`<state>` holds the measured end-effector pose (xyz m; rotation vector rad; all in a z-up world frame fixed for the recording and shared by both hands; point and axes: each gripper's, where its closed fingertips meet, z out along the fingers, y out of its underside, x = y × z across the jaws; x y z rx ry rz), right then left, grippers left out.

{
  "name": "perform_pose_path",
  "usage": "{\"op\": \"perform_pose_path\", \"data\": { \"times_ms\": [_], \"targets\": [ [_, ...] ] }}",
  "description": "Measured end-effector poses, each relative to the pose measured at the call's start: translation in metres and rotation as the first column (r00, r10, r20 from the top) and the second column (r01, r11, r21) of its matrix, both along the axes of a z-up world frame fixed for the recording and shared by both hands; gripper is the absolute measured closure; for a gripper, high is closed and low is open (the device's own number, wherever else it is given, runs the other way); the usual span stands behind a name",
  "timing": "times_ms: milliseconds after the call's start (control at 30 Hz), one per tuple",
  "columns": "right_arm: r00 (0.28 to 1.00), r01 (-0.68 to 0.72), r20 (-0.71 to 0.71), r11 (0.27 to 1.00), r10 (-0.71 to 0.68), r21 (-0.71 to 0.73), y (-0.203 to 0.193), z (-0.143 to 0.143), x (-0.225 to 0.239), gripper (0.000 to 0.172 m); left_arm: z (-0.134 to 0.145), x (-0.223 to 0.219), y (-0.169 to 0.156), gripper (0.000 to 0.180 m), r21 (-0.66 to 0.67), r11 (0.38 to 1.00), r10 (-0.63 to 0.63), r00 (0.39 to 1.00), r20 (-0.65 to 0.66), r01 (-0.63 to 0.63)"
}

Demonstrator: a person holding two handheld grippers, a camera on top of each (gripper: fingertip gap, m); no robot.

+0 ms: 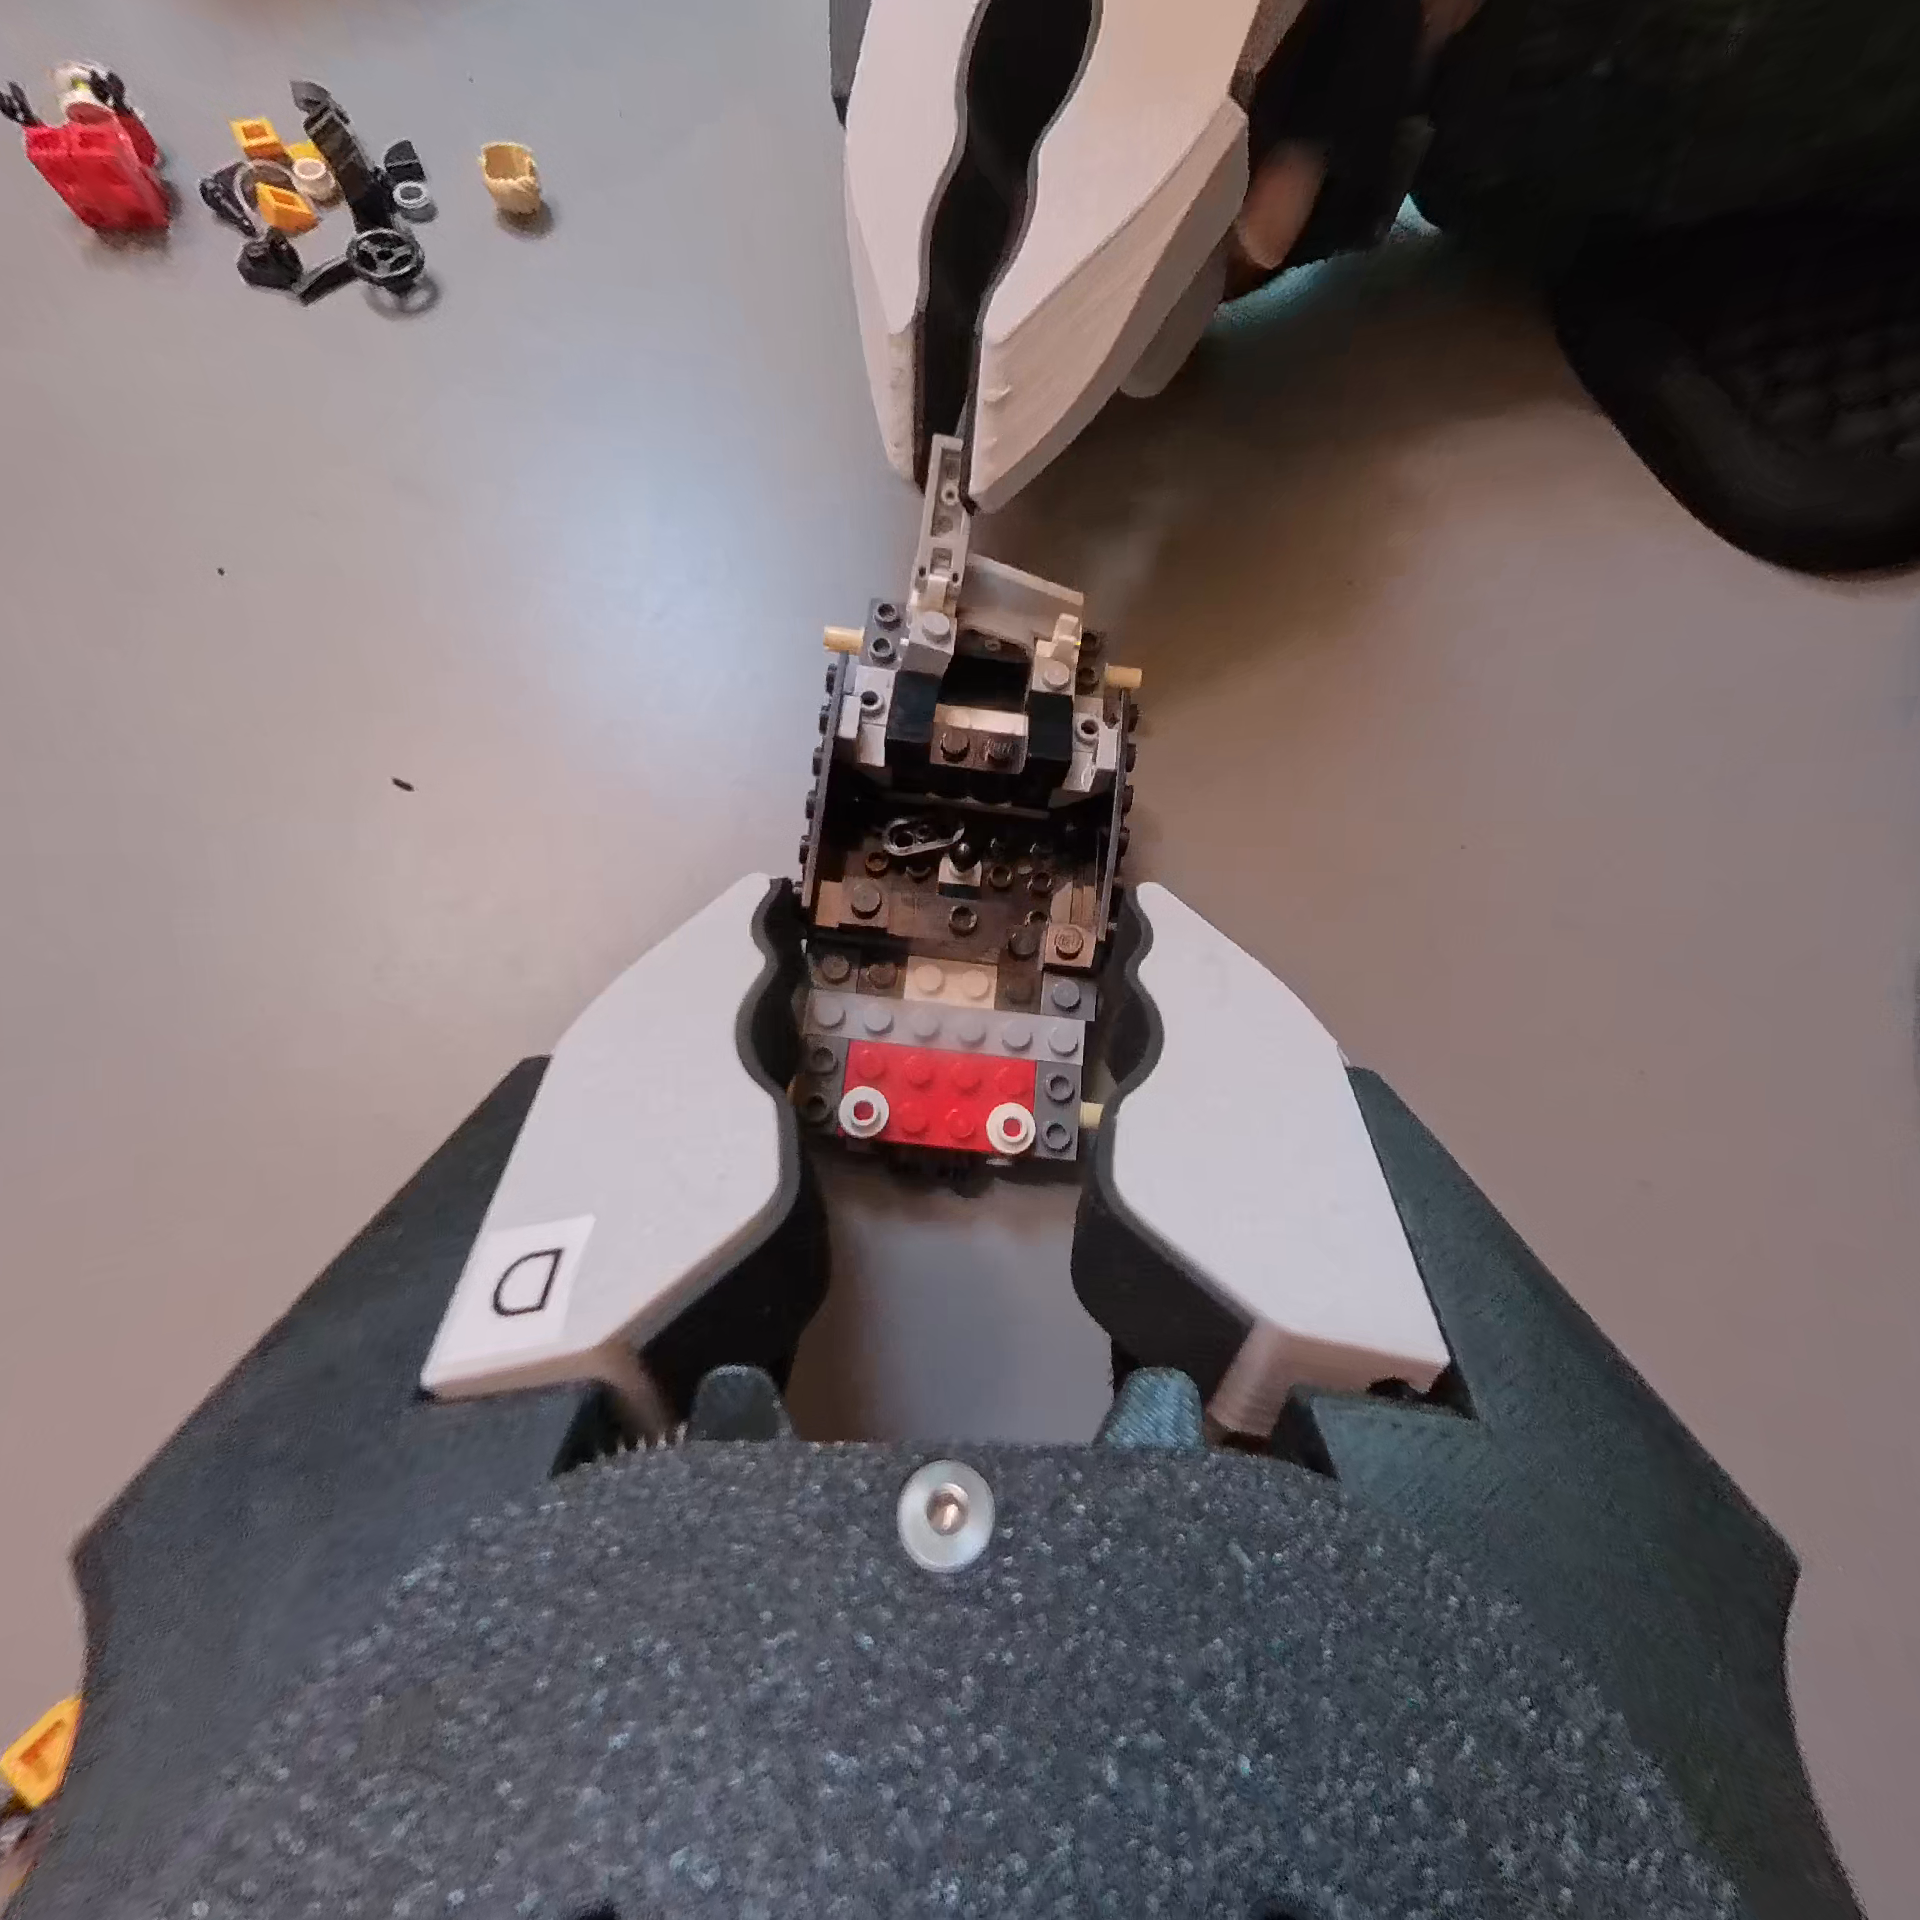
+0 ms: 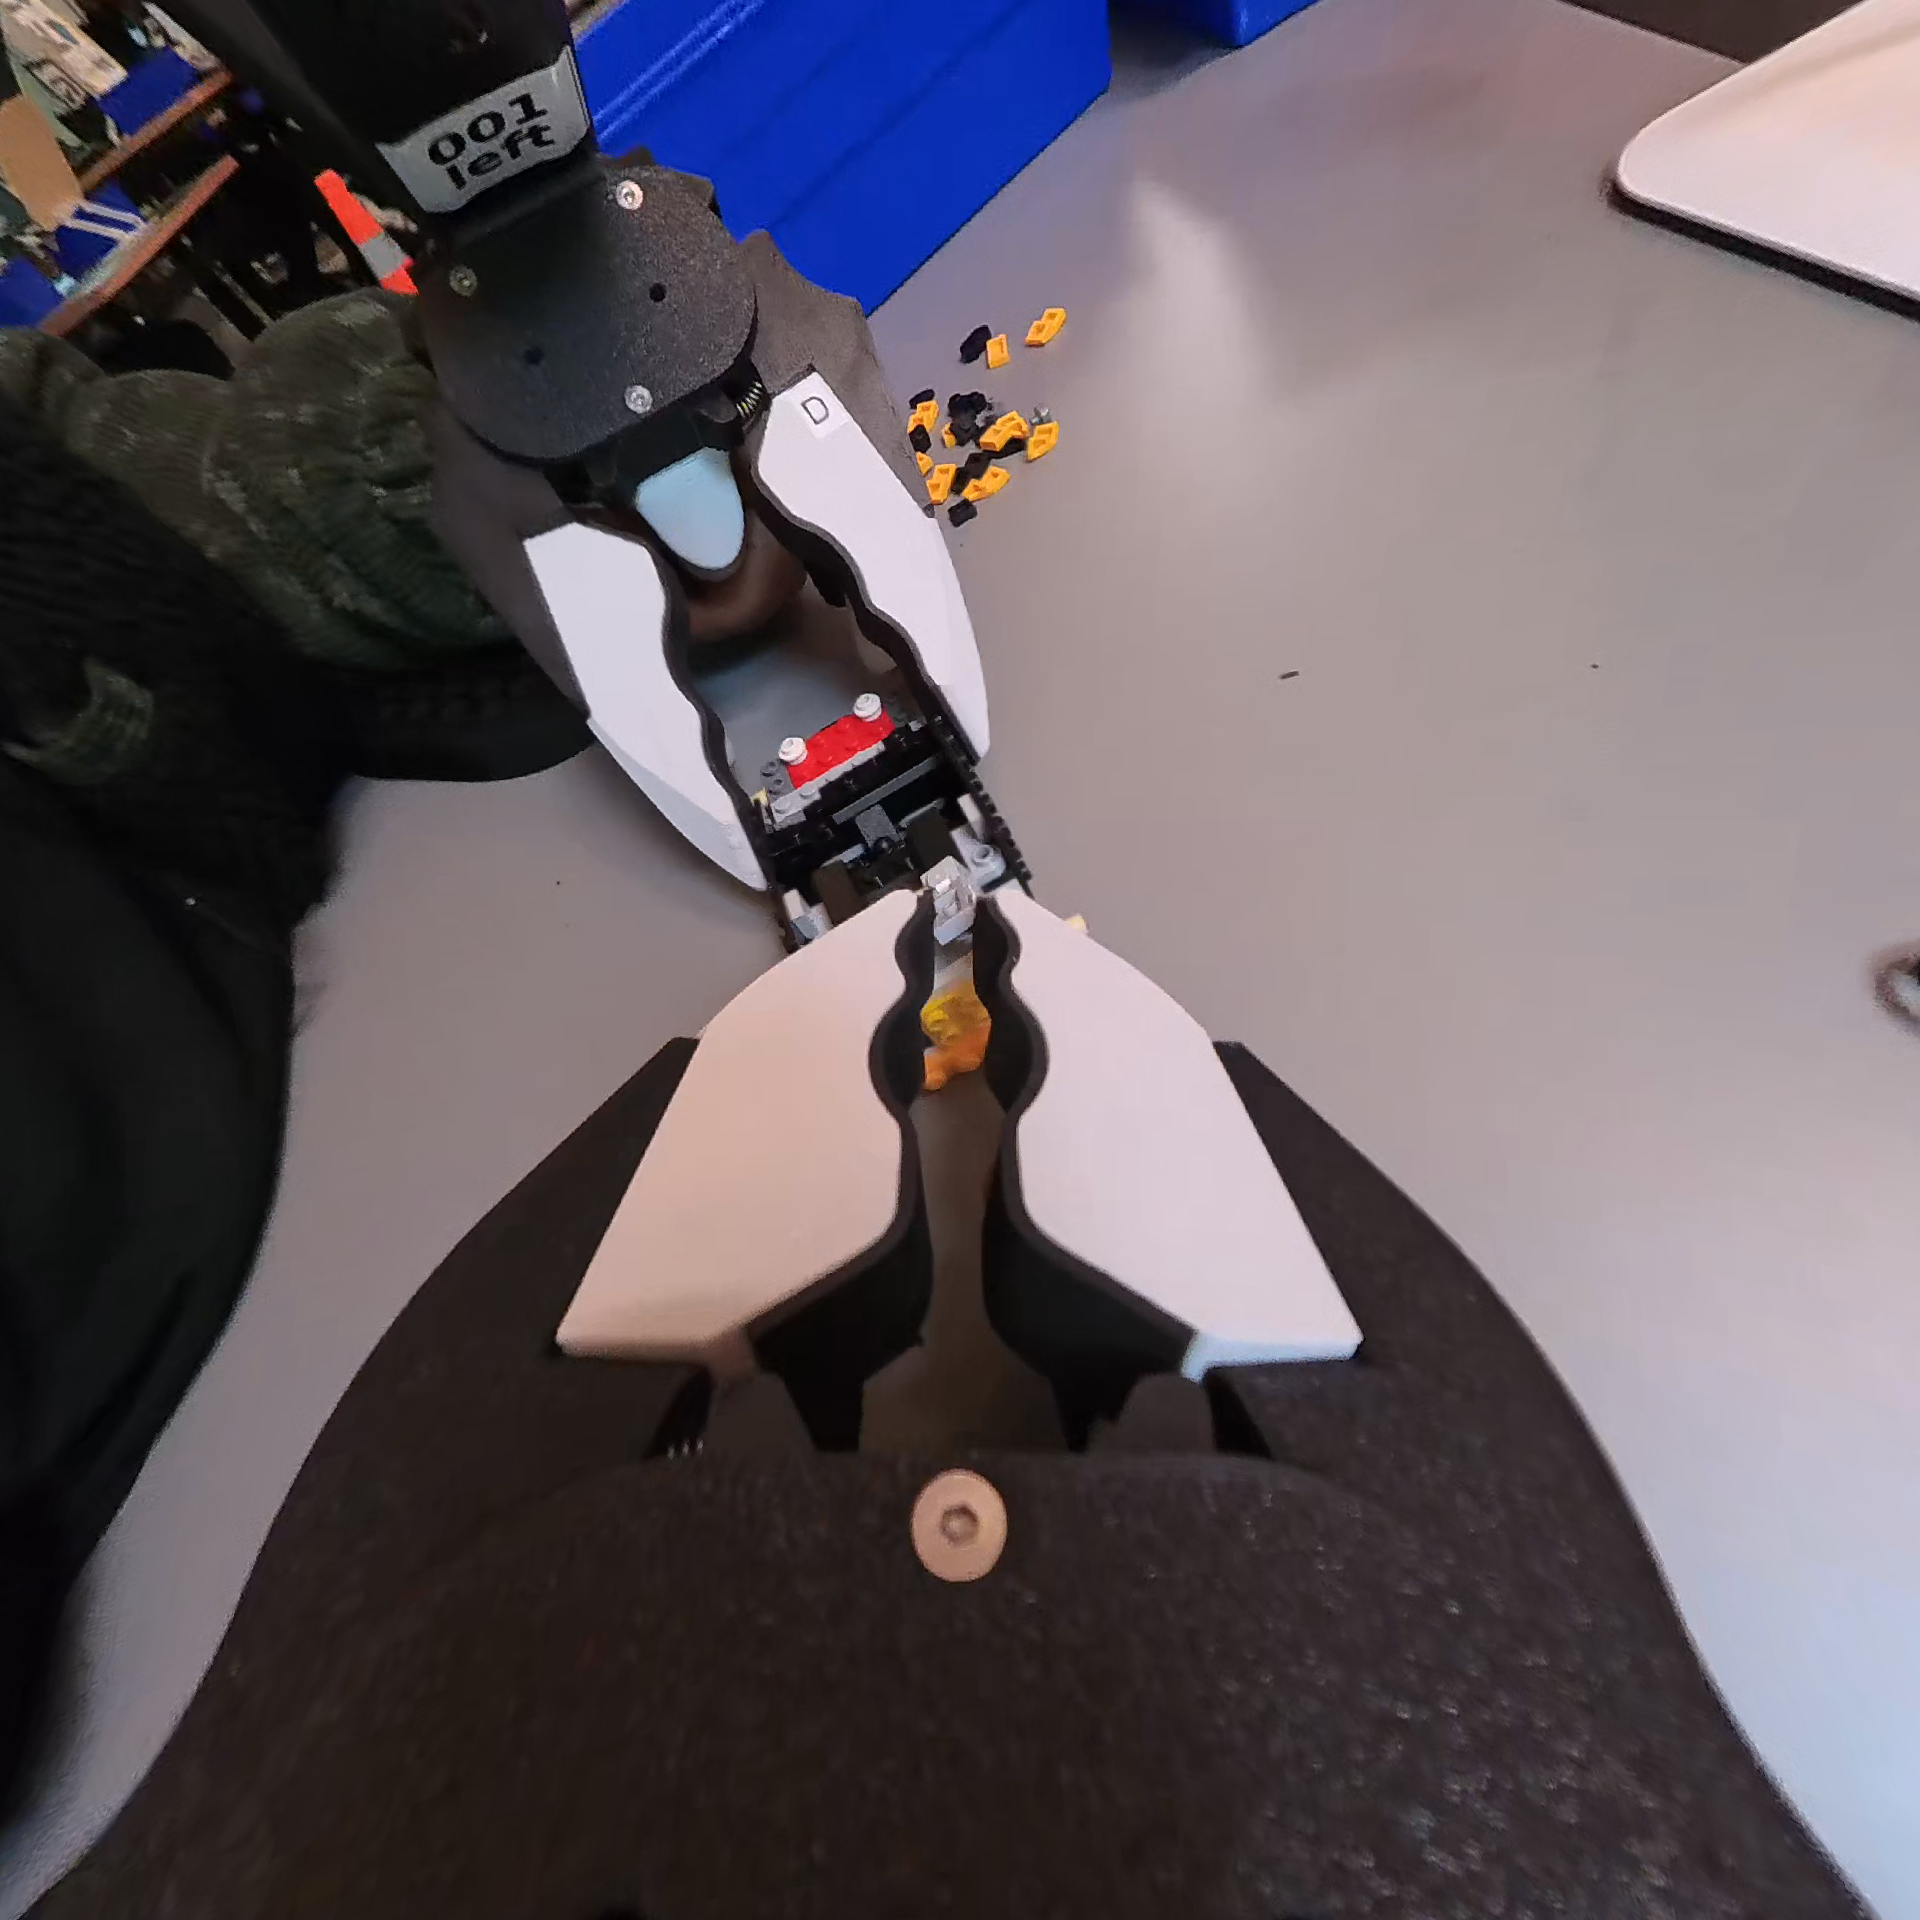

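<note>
While the left tool (image 1: 951,997) is clamping the grey, black and red plastic brick model (image 1: 961,914) steady on the grey table (image 1: 416,727), the right tool (image 2: 951,920) is pinching, nearly closed, its thin light-grey hinged bar (image 1: 943,509).

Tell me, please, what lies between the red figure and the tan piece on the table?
In the left wrist view, a small heap of black and orange bricks lies between the red figure and the tan piece.
</note>
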<state>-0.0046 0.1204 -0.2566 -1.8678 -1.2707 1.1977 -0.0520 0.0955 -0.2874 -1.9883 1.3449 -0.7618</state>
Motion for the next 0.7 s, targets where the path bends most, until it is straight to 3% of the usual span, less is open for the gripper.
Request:
{"op": "perform_pose_path", "data": {
  "times_ms": [167, 333, 700],
  "targets": [
    [0.993, 0.115, -0.016, 0.993, -0.115, -0.011, 0.021, 0.003, 0.025, 0.167, 0.001, -0.01, 0.005, 0.124, -0.013, 0.999, 0.035, 0.999, 0.011, -0.035],
    [0.992, 0.084, -0.098, 0.996, -0.083, -0.003, 0.012, 0.024, 0.012, 0.167, 0.0, -0.006, 0.006, 0.123, 0.015, 1.0, 0.019, 1.0, -0.019, -0.019],
    [0.983, 0.168, -0.061, 0.979, -0.176, -0.117, 0.017, 0.019, 0.001, 0.167, 0.015, -0.005, 0.01, 0.117, 0.054, 0.998, 0.029, 0.997, 0.072, -0.033]
  ]
}}
